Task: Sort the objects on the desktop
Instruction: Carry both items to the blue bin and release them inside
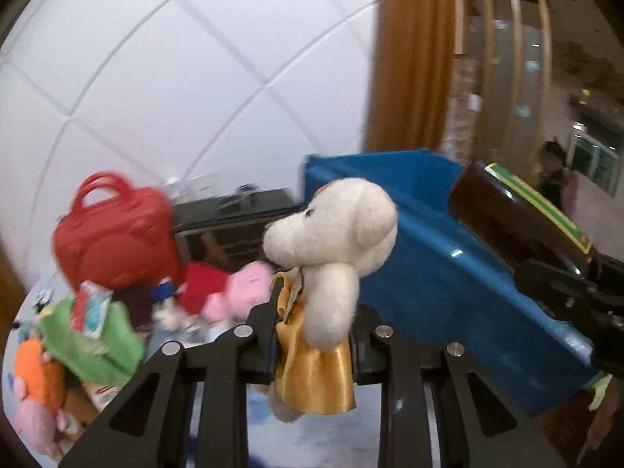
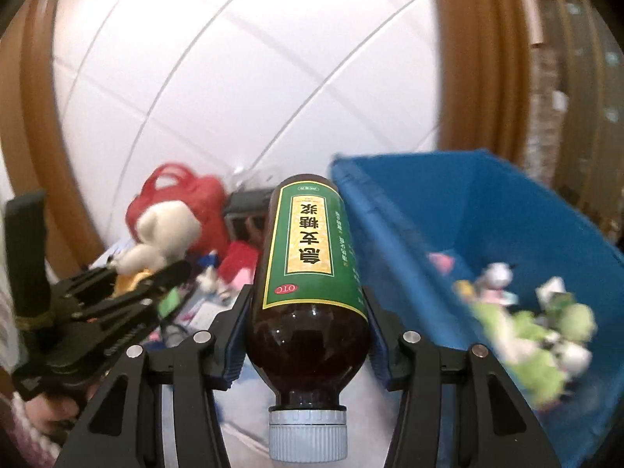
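Observation:
My left gripper (image 1: 312,312) is shut on a white plush dog (image 1: 335,234) in a gold satin dress, held up in the air left of the blue bin (image 1: 448,284). My right gripper (image 2: 308,308) is shut on a brown syrup bottle (image 2: 308,273) with a green and yellow label, its grey cap pointing back toward the camera. The bottle also shows at the right in the left wrist view (image 1: 518,218). The dog and left gripper also show at the left in the right wrist view (image 2: 163,234). The blue bin (image 2: 487,210) holds several small toys.
A red toy handbag (image 1: 113,234) stands at the back of a pile of plush toys: green (image 1: 89,335), orange (image 1: 39,370), pink (image 1: 245,288), red (image 1: 202,284). A dark box (image 1: 241,218) sits behind them against the white panelled wall.

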Motion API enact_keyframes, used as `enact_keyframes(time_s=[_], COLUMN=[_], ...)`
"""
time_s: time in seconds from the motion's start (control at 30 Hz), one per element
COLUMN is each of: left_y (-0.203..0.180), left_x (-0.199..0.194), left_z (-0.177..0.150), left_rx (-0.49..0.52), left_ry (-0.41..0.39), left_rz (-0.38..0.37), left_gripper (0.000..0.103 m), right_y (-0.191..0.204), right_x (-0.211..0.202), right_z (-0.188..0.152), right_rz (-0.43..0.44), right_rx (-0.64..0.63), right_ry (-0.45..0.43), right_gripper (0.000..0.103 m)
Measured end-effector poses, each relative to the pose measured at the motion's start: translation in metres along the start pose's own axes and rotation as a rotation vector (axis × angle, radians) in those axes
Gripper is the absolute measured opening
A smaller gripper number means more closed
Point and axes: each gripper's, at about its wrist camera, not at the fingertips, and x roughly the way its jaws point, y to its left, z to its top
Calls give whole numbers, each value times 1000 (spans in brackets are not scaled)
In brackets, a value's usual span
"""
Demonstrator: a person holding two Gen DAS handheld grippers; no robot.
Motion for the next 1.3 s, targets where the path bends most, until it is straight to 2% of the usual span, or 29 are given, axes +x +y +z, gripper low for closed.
enact_keyframes(time_s=[0.17, 0.27, 0.3, 0.37, 0.4, 0.47, 0.5, 0.73, 0.87, 1.03, 1.17, 1.27, 1.3], left_y=[-63, -113, -130, -156, -173, -202, -216, -299, -329, -343, -349, -351, -352], left_x=[-2, -3, -1, 2, 5, 11, 14, 47, 57, 69, 81, 86, 87], left_z=[18, 29, 33, 38, 41, 45, 46, 45, 42, 40, 34, 29, 29], left_rx=[11, 38, 37, 35, 36, 42, 44, 11, 33, 39, 38, 39, 42], left_ry=[-15, -34, -37, -42, -42, -36, -32, 81, 117, 158, 198, 225, 228], left_rz=[-84, -93, -99, -93, -93, -83, -76, -43, 25, 92, 121, 142, 146], left_gripper=[25, 25, 25, 25, 25, 25, 25, 25, 25, 27, 29, 36, 44], right_y=[-41, -81, -112, -127, -158, -190, -190, -293, -319, -340, -351, -356, -358], right_x=[-36, -50, -51, -53, -50, -51, -51, -21, -9, 7, 19, 23, 24], right_z=[7, 10, 12, 13, 13, 15, 15, 10, 5, -4, -8, -11, -11], right_rz=[-66, -107, -128, -132, -130, -125, -125, -82, -62, -47, -71, -82, -84], right_rx=[25, 43, 46, 46, 41, 31, 31, 3, -1, -17, -39, -52, -53], right_ry=[-51, -79, -89, -90, -84, -73, -73, 5, 37, 83, 105, 123, 129], right_gripper=[51, 51, 51, 51, 51, 51, 51, 51, 51, 51, 51, 51, 51])
